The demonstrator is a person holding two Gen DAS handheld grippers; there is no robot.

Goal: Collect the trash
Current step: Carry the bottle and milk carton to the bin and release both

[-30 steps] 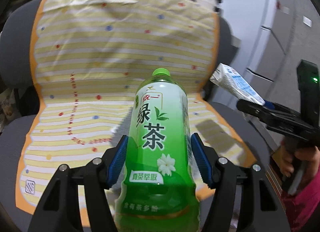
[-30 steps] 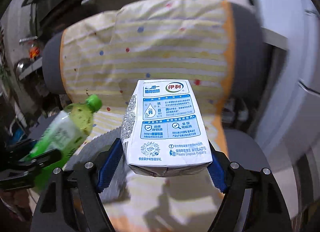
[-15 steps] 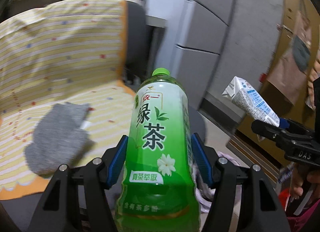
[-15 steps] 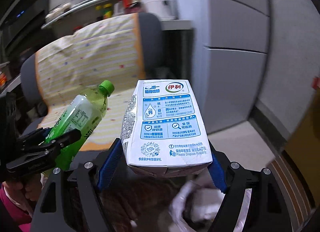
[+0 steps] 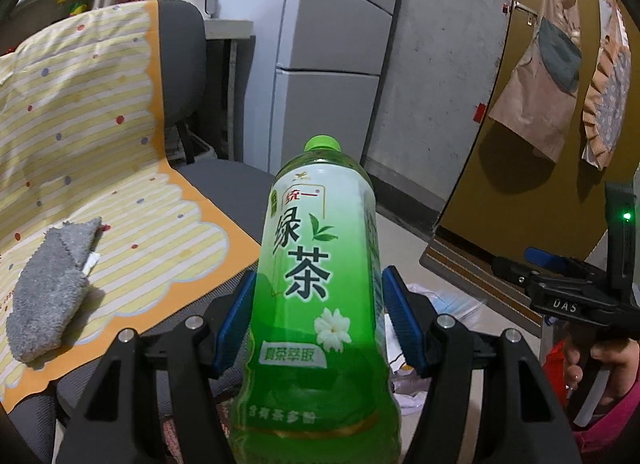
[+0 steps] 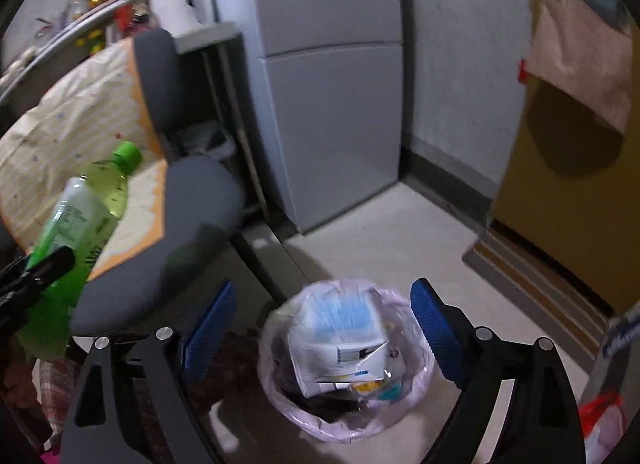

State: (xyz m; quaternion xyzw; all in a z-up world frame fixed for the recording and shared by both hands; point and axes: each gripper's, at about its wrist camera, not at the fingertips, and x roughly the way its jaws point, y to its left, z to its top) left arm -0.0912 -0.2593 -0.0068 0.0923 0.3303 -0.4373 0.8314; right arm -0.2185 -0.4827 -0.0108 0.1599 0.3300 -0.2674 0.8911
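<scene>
My left gripper (image 5: 318,320) is shut on a green tea bottle (image 5: 320,288) with a green cap, held upright beside the chair. The bottle also shows at the left of the right wrist view (image 6: 80,220). My right gripper (image 6: 322,332) is open and empty, right above a small trash bin (image 6: 396,420) lined with a clear bag. A white and blue milk carton (image 6: 344,344) lies in the bin on top of other trash. The right gripper also shows in the left wrist view (image 5: 556,292), at the right edge.
A grey office chair (image 5: 224,184) with a yellow striped cover (image 5: 80,136) stands to the left, a grey sock (image 5: 44,288) on its seat. A grey cabinet (image 6: 332,112) and a yellow door (image 5: 520,104) with hanging bags stand behind. A red bag (image 6: 600,420) lies on the floor.
Both grippers swung right from the chair toward the bin. My right gripper opened and let go of the milk carton, which now lies in the bin. The left still holds the bottle.
</scene>
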